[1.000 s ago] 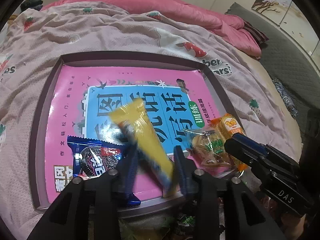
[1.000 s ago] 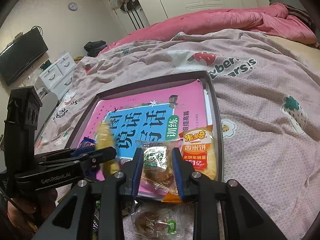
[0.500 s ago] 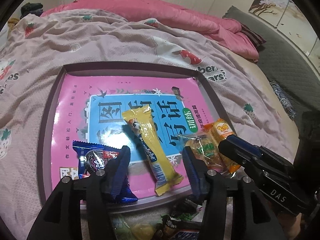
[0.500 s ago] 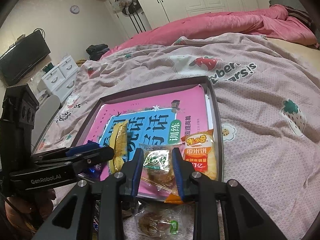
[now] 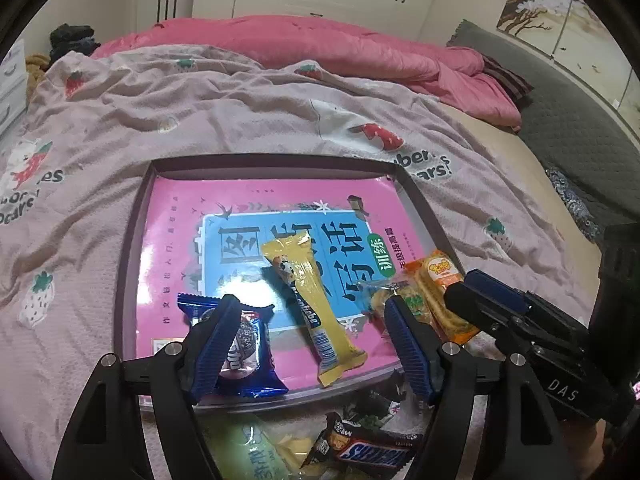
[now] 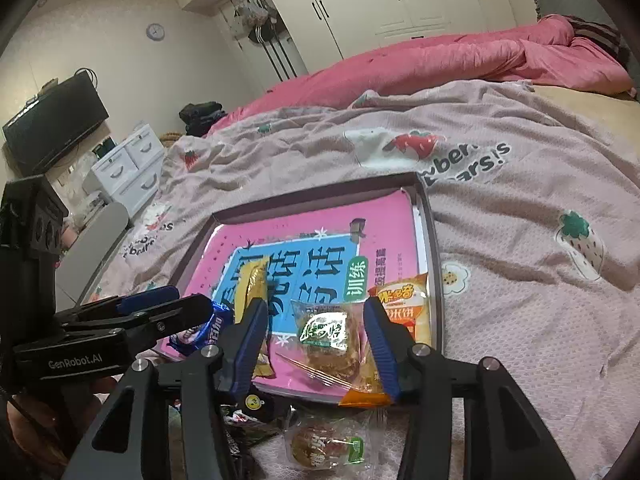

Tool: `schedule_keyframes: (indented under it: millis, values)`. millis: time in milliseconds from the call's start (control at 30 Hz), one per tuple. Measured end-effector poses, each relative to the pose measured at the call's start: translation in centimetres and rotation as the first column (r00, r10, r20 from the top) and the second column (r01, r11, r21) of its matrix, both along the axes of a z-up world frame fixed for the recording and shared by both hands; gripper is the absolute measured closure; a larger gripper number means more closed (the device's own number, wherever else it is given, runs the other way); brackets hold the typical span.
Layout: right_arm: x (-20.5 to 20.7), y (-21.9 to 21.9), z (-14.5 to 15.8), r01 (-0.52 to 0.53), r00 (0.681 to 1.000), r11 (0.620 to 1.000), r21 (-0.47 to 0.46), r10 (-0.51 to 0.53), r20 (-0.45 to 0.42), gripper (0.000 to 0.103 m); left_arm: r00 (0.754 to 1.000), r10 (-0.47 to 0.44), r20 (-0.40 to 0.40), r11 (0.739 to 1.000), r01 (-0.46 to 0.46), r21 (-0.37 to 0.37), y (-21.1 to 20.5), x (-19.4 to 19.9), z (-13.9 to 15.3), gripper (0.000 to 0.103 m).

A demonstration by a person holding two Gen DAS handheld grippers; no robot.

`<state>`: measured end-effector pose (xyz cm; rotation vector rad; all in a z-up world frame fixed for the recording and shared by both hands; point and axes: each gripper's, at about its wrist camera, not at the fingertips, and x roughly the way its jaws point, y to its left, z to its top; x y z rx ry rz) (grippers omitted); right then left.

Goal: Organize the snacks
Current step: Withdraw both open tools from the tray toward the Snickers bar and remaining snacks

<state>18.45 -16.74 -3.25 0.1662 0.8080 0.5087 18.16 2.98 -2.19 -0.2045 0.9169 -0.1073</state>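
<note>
I have four snacks on the tray (image 5: pixel 132 264): a yellow bar (image 5: pixel 310 304) mid-tray, a blue cookie pack (image 5: pixel 240 344) to its left at the tray's near edge, a clear pastry pack (image 6: pixel 332 340) and an orange cracker pack (image 6: pixel 404 304) at the right side. My left gripper (image 5: pixel 312 344) is opening wide over the bar without touching it; my right gripper (image 6: pixel 314 340) is opening around the pastry, pads clear. Both drops look done. Next, I judge, comes the loose pile just off the tray's near edge: the Snickers (image 5: pixel 360 452) and a second pastry (image 6: pixel 326 444).
</note>
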Motion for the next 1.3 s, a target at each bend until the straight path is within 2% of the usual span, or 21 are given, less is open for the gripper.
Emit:
schedule_keyframes:
  millis: [100,433,567,767,1300]
  values:
    - [-0.2,-0.3,0.4,0.006,1.000,1.000,0.003,-0.006,0.012,0.048,1.000,0.011,0.006,1.000,-0.011,-0.002,0.4,-0.3,0.6,0.027]
    - [-1.3,-1.2,1.7,0.028,0.999,0.999,0.019,-0.028,0.039,0.046,0.998,0.049,0.033,0.999,-0.049,-0.005,2.1,-1.9,2.4,0.027]
    - [-1.9,-1.8,2.1,0.044,0.998,0.999,0.023,-0.045,0.042,0.042,0.998,0.051,0.040,0.999,-0.051,-0.002,2.3,-2.7,3.0,0.026]
    - [-2.9,-2.1,2.5,0.047,0.998,0.999,0.024,-0.048,0.046,0.042,0.998,0.056,0.032,0.998,-0.055,-0.009,2.7,-3.6,3.0,0.026]
    - [-6.2,-1.9,3.4,0.050,0.997,0.999,0.006,-0.050,0.061,0.036,1.000,-0.004,0.007,1.000,0.004,-0.006,0.0,-5.4,2.9,0.026]
